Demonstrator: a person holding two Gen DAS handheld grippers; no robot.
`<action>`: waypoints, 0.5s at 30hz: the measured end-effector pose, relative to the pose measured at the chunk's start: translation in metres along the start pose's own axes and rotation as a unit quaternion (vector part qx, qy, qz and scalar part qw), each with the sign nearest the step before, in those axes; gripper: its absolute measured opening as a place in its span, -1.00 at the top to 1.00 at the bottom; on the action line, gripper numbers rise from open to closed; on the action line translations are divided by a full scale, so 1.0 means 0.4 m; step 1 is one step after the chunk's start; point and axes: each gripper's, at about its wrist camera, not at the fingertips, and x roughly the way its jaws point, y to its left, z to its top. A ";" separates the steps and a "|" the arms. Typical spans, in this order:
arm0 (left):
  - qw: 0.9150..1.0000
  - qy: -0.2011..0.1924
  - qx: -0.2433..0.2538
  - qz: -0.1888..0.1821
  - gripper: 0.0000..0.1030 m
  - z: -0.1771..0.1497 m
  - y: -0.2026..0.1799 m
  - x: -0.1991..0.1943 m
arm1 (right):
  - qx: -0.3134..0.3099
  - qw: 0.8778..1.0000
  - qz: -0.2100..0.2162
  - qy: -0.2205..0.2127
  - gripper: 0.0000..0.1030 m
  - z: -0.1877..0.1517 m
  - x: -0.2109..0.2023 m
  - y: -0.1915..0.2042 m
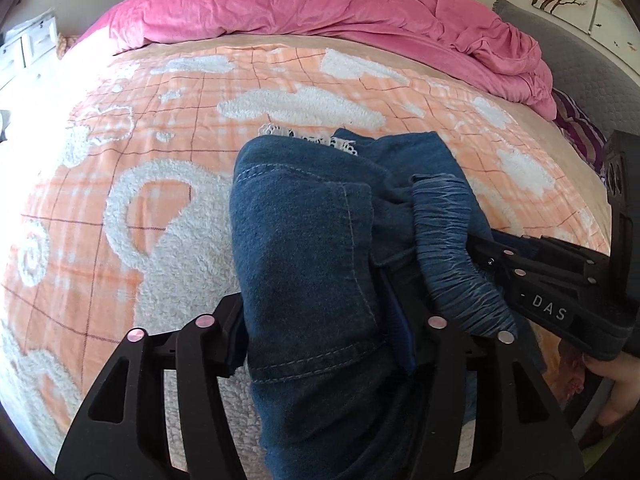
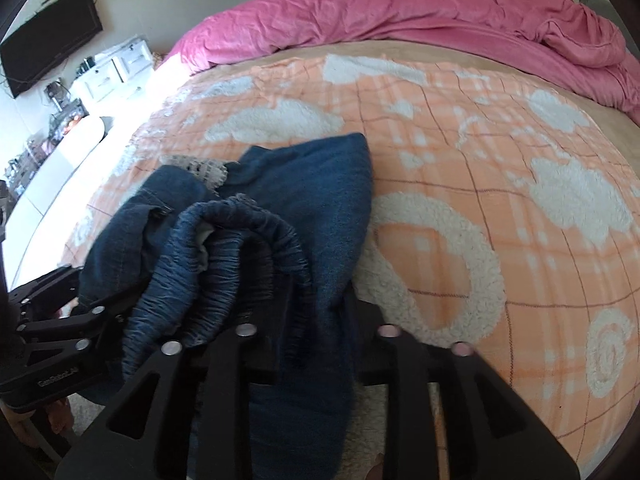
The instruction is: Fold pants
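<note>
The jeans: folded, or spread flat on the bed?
Folded, loosely. The jeans lie bunched in layers on the orange blanket, the elastic waistband doubled over near both grippers; not a neat fold.

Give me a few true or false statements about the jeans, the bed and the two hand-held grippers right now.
1. The jeans lie on an orange checked blanket. True.
2. The bunched duvet at the far edge is green. False: it is pink.
3. Denim sits between the left hand-held gripper's fingers. True.
4. The right hand-held gripper is far from the jeans. False: the elastic waistband drapes over it.
</note>
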 end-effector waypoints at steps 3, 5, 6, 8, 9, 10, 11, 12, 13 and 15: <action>1.000 0.005 -0.005 -0.002 -0.10 -0.007 0.007 0.006 | 0.014 1.000 0.001 0.002 0.25 -0.008 -0.001 -0.014; 1.000 0.006 -0.007 -0.002 -0.16 -0.010 0.012 0.006 | 0.017 1.000 -0.001 0.002 0.24 -0.015 -0.007 -0.016; 1.000 0.007 -0.008 -0.002 -0.17 -0.011 0.013 0.005 | 0.018 1.000 -0.004 0.001 0.20 -0.019 -0.009 -0.017; 1.000 0.008 -0.013 -0.003 -0.21 -0.016 0.017 -0.001 | 0.020 1.000 -0.008 0.001 0.15 -0.028 -0.017 -0.018; 1.000 0.008 -0.014 -0.003 -0.23 -0.020 0.018 -0.004 | 0.023 1.000 -0.010 0.001 0.12 -0.029 -0.020 -0.020; 1.000 0.008 -0.016 -0.001 -0.26 -0.025 0.020 -0.007 | 0.027 1.000 -0.011 0.002 0.10 -0.033 -0.023 -0.023; 1.000 0.006 -0.017 0.001 -0.30 -0.031 0.021 -0.013 | 0.029 1.000 -0.010 0.003 0.10 -0.037 -0.027 -0.025; 1.000 0.003 -0.015 0.005 -0.33 -0.038 0.021 -0.021 | 0.029 1.000 -0.012 0.003 0.09 -0.041 -0.031 -0.026; 1.000 0.002 -0.014 0.008 -0.37 -0.041 0.020 -0.027 | 0.028 0.999 -0.015 0.003 0.09 -0.045 -0.035 -0.025; 1.000 0.002 -0.017 0.010 -0.40 -0.048 0.025 -0.040 | 0.026 0.999 -0.025 0.004 0.09 -0.057 -0.046 -0.024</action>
